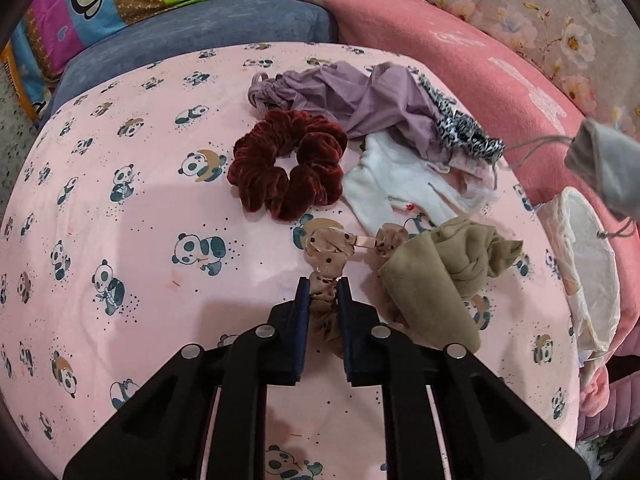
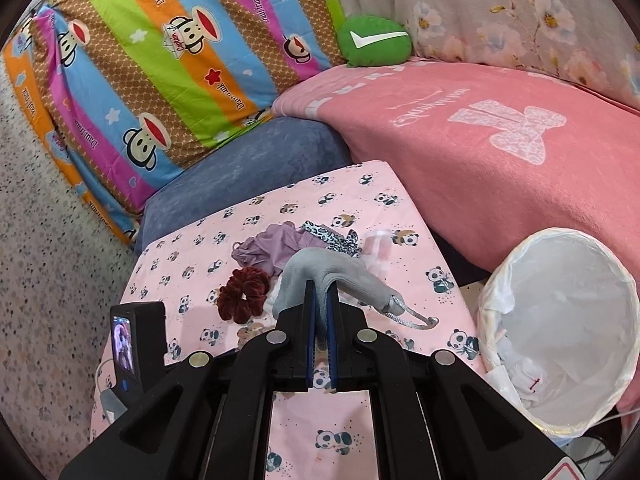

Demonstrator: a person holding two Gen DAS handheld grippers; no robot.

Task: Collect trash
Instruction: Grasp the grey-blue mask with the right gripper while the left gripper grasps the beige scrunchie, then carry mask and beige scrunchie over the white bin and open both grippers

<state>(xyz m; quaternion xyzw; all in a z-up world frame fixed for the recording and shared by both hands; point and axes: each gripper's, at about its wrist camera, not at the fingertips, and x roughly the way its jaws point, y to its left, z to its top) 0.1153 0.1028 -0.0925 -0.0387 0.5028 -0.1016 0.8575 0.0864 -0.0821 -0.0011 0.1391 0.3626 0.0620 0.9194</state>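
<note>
My left gripper (image 1: 324, 284) is shut on a beige dotted hair bow (image 1: 326, 252) that lies on the pink panda sheet (image 1: 140, 200). Beside it lie an olive cloth (image 1: 440, 276), a white cloth (image 1: 384, 188), a dark red velvet scrunchie (image 1: 288, 164), a purple cloth (image 1: 360, 96) and a leopard-print band (image 1: 464, 132). My right gripper (image 2: 320, 286) is shut on a grey drawstring cloth (image 2: 340, 272), held above the sheet; the grey cloth (image 1: 608, 168) hangs at the right in the left wrist view. A bin with a white liner (image 2: 560, 320) stands to the right.
A pink blanket (image 2: 480, 152) lies behind the bin. A blue cushion (image 2: 248, 172), a striped monkey-print pillow (image 2: 160, 60) and a green cushion (image 2: 372, 40) sit at the back. Speckled floor (image 2: 52, 280) lies left. The left gripper's body (image 2: 136, 344) shows low left.
</note>
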